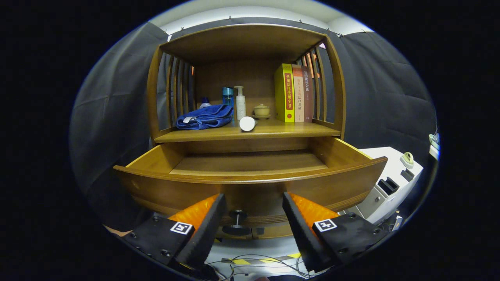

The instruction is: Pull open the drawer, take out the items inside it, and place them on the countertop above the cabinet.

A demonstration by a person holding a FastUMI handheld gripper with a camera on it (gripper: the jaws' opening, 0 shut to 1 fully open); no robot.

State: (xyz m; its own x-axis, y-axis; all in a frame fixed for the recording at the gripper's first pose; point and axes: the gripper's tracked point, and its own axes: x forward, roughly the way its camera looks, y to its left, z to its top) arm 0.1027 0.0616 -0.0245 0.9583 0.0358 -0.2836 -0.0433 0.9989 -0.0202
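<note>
The wooden drawer of the cabinet stands pulled out toward me, and the part of its floor that I see is bare wood. Its dark round knob sits low on the curved front, between my fingers and nearer the left one. My gripper is open, with nothing held between the fingers. On the countertop above the drawer lie a folded blue towel and a white cylinder on its side near the front edge.
At the back of the countertop stand a blue bottle, a white pump bottle, a small lidded cup on a saucer and three upright books. A white box stands right of the cabinet. Cables lie on the floor.
</note>
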